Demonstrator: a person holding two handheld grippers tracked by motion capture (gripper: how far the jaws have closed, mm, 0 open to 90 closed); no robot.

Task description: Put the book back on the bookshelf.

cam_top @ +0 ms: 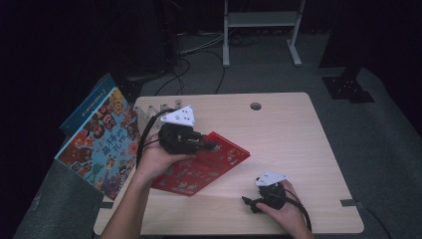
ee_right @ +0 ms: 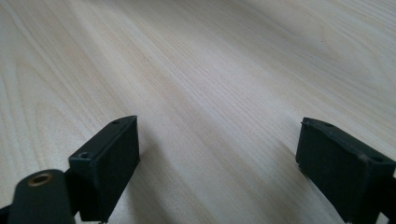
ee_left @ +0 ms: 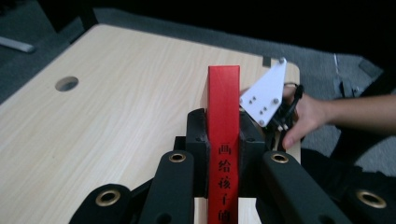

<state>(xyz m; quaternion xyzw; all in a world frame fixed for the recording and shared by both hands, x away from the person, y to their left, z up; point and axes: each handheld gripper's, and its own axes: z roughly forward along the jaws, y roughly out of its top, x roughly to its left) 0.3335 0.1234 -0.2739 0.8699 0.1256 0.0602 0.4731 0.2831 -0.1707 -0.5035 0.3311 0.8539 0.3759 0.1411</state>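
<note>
- High view: a pale wooden table (cam_top: 278,134) filled the middle of the frame, with dark floor around it. Left of centre, the left gripper (cam_top: 211,146) was clamped on the edge of a thin red book (cam_top: 209,164), which sat tilted, its far end toward the lower middle of the table. At the lower right, the right gripper (cam_top: 250,203) rested low over bare wood, well apart from the red book. A larger picture book (cam_top: 102,142), its cover crowded with cartoon figures, leaned at the table's left edge beside a pale slotted rack (cam_top: 152,112). Its title was too small to read.
- Left gripper view: the two black jaws pressed on either side of the red book (ee_left: 224,121), seen edge-on at centre. Black Chinese characters ran down the spine, apparently reading 画给孩子, then running out of frame. The right gripper's white plate and the hand (ee_left: 303,116) holding it showed at the right.
- Right gripper view: the two black jaws stood wide apart over bare table (ee_right: 210,70), nothing between them.
- Judged step: the red book seemed lifted for carrying, probably toward the rack. The next move would call for a firm grip and keeping the book upright.
</note>
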